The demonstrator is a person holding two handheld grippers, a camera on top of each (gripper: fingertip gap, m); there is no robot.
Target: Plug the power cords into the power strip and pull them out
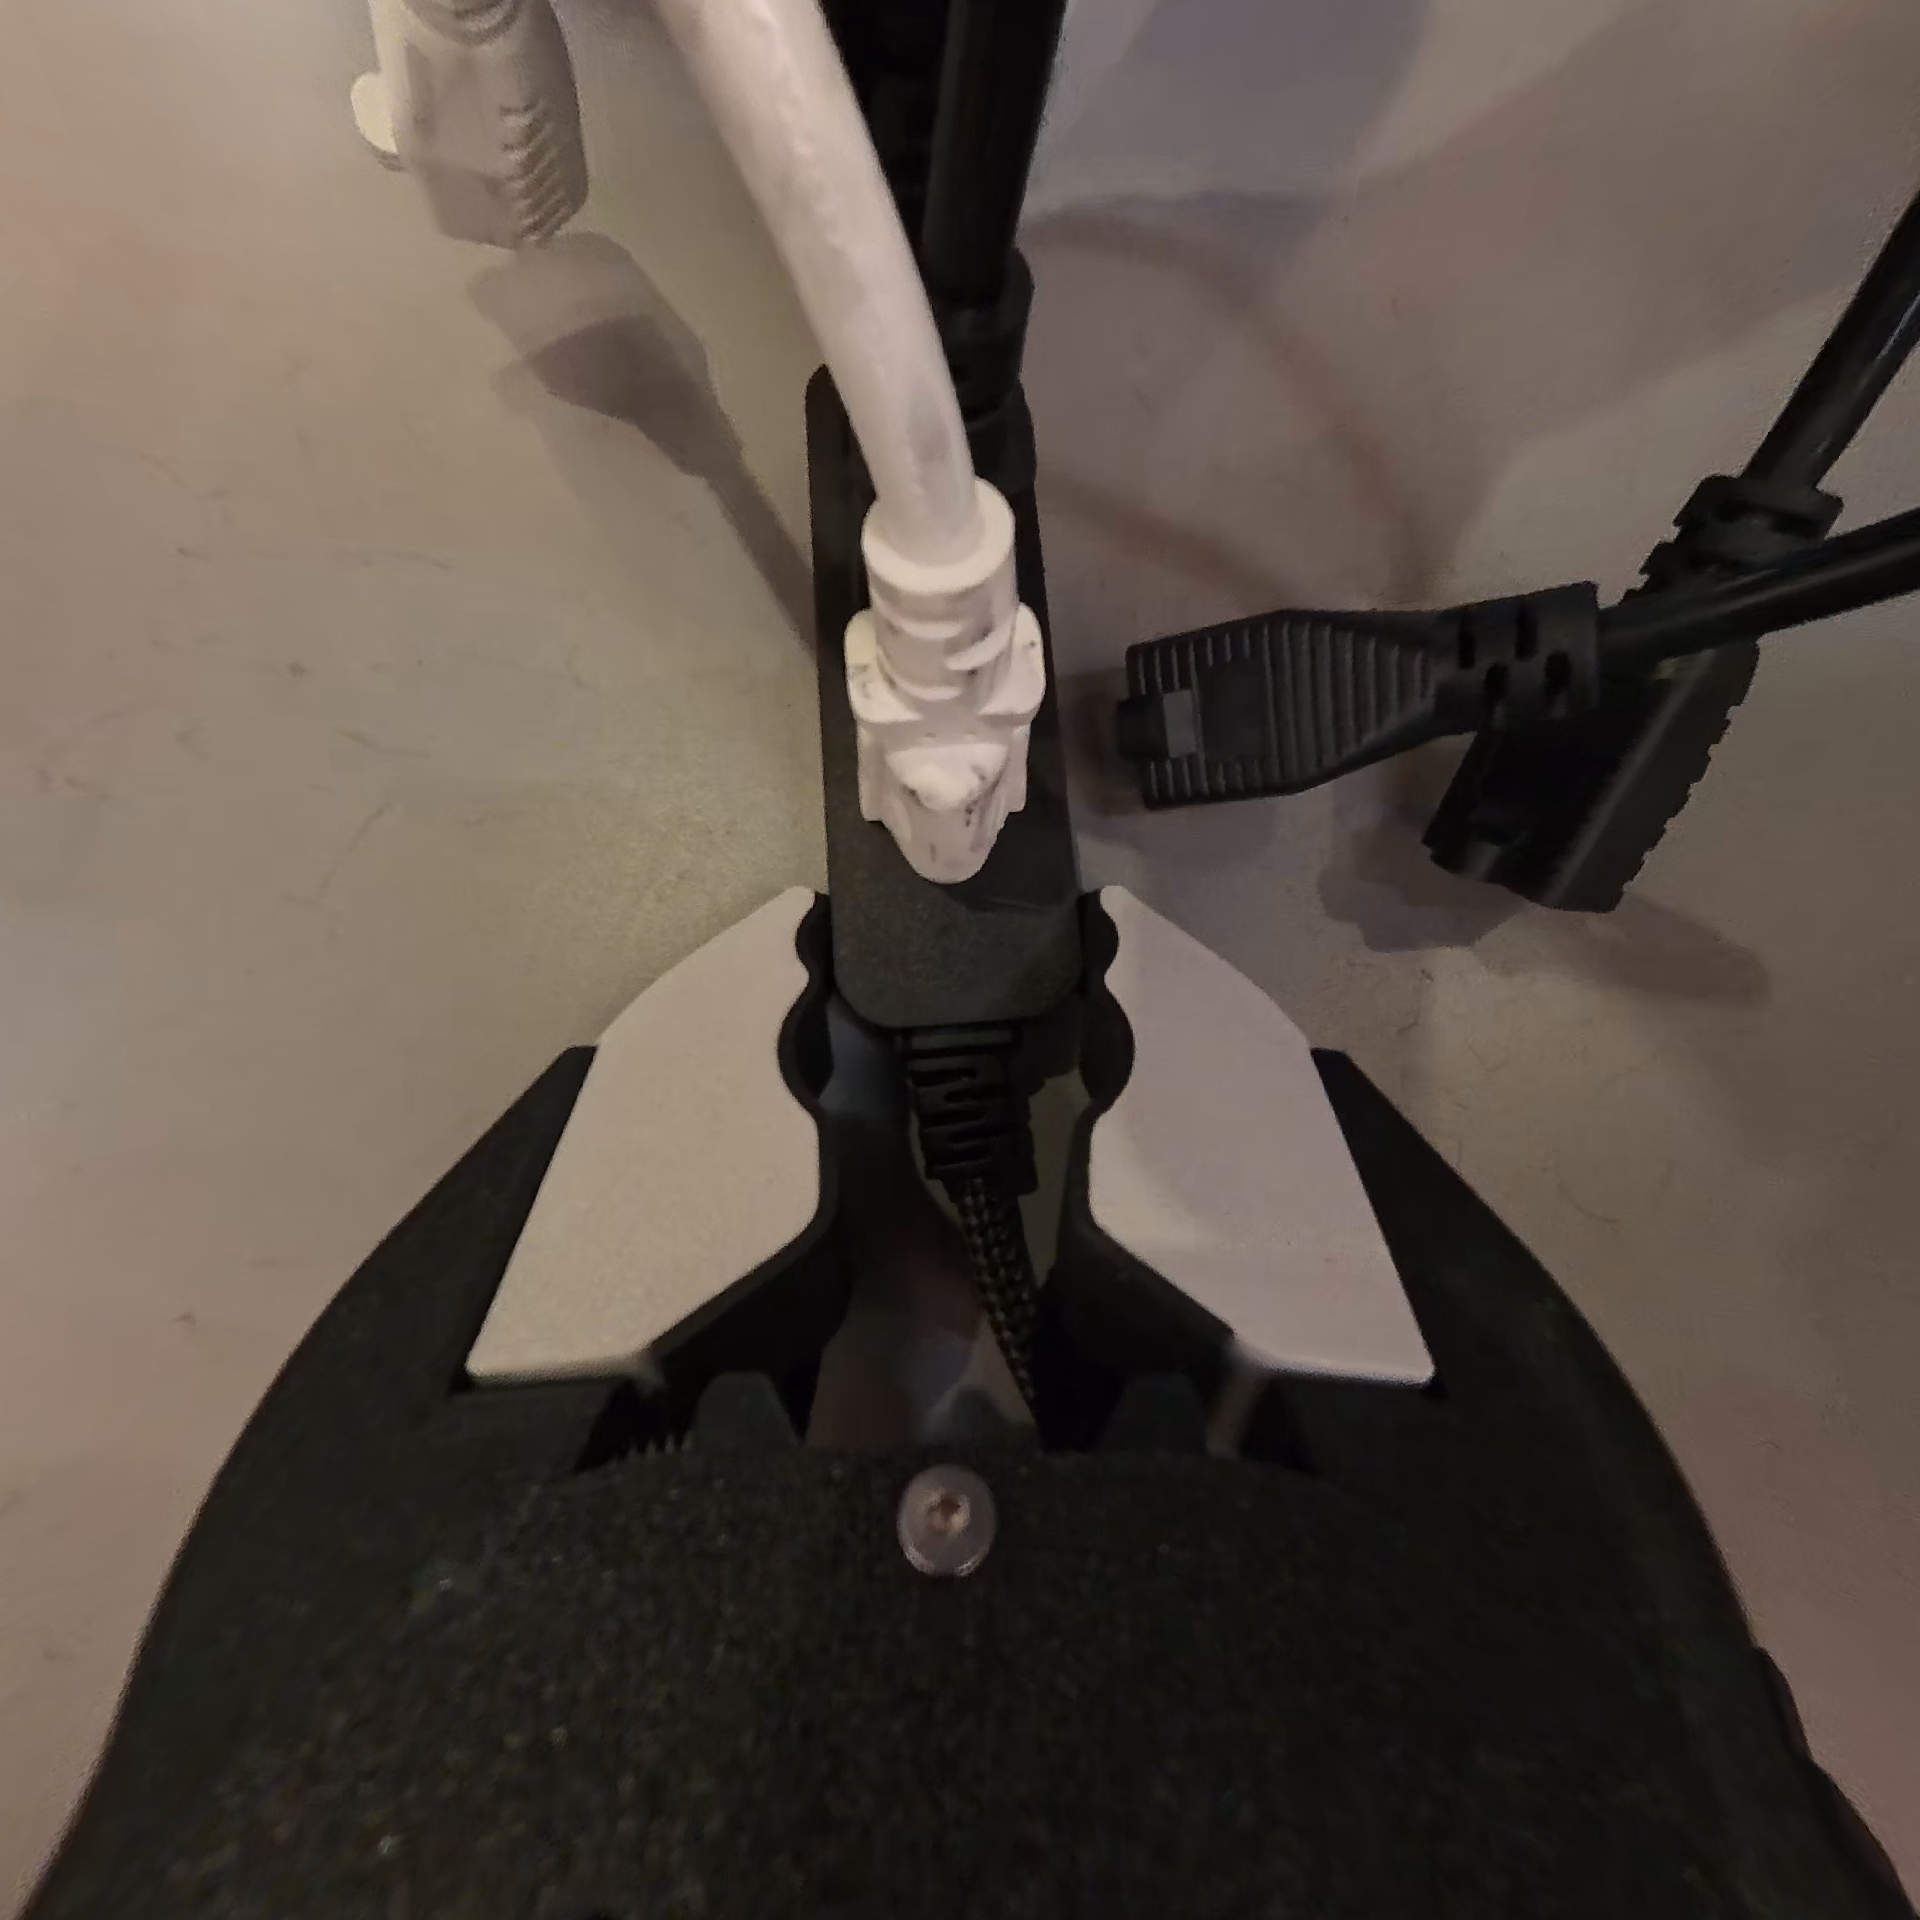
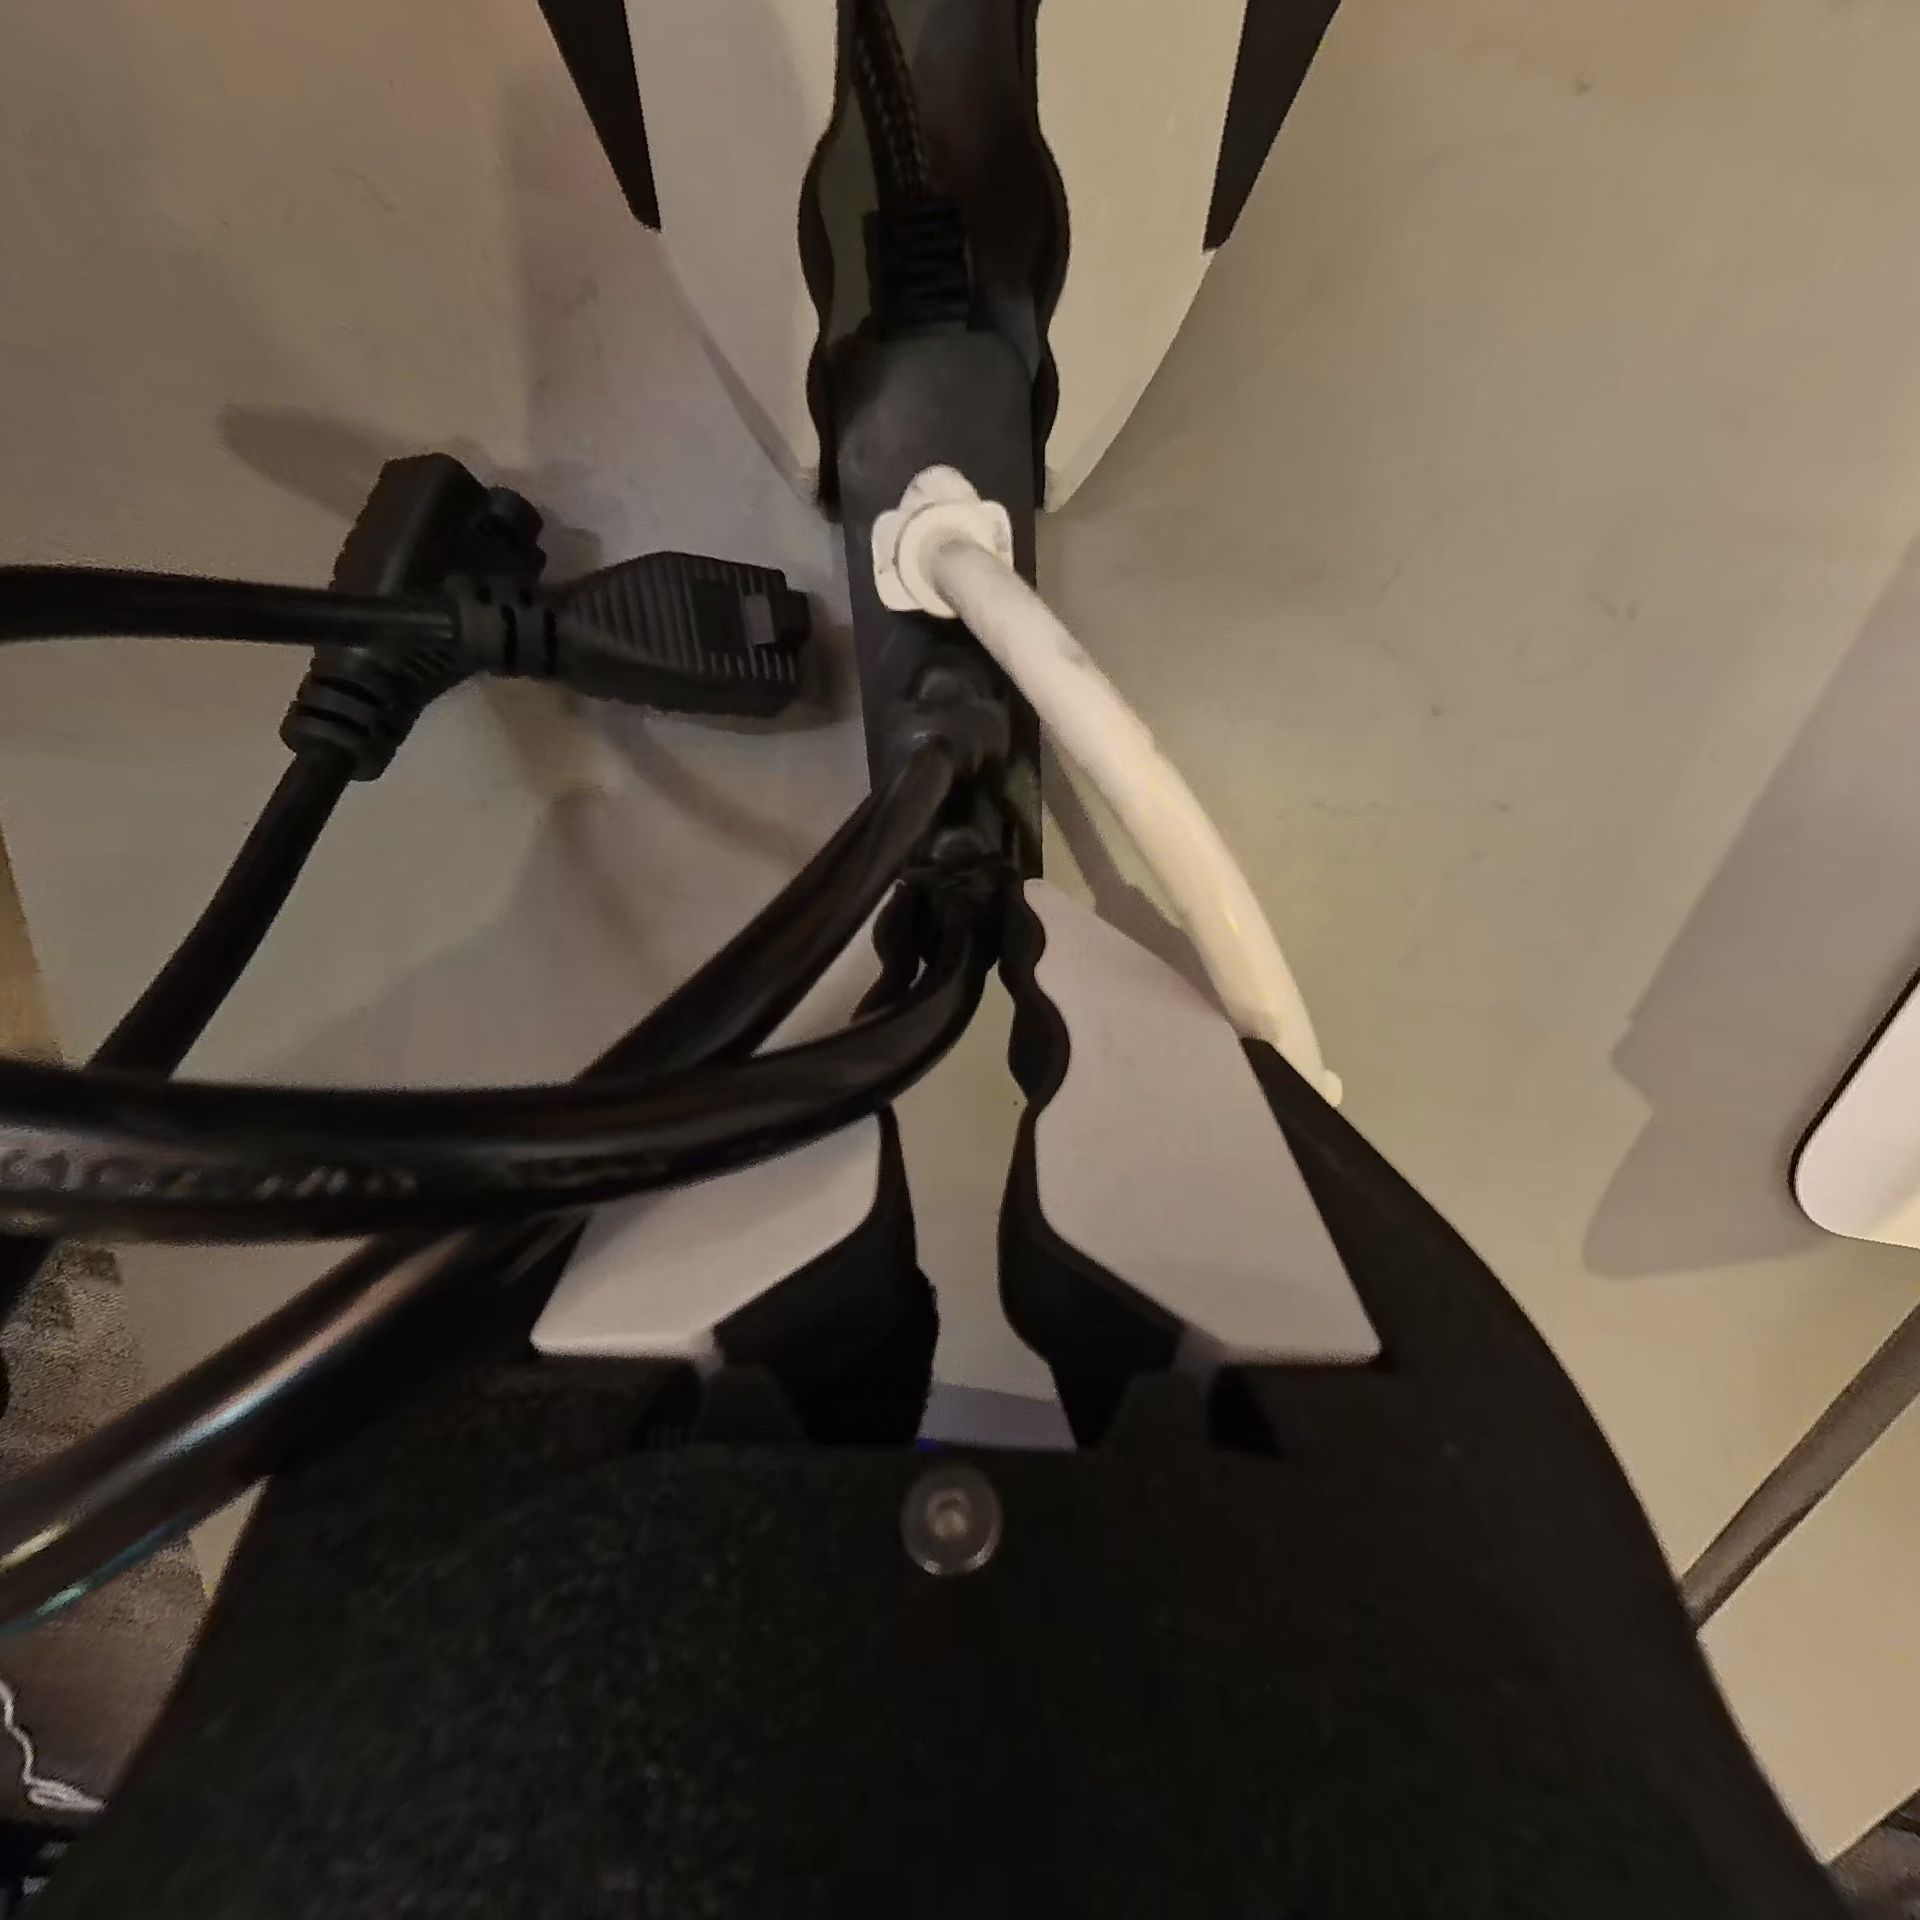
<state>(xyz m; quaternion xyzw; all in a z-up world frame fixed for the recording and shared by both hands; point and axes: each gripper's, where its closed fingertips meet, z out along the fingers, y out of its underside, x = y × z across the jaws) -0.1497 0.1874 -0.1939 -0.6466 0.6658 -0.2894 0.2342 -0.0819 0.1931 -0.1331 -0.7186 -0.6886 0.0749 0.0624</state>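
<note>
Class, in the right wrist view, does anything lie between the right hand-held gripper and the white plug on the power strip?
Yes. Black cords, plugged into the power strip nearer the right hand-held gripper, sit at its fingertips; the white plug lies just beyond them.

Both cameras looked down, very close, from opposite ends of the long black plastic power strip, which both showed.

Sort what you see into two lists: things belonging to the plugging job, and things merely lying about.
Job:
black power strip
white plugged-in cord
loose black ribbed plugs
loose white plug
left gripper, clamping the strip

Lying about:
white rounded slab
thin grey metal rod
</note>
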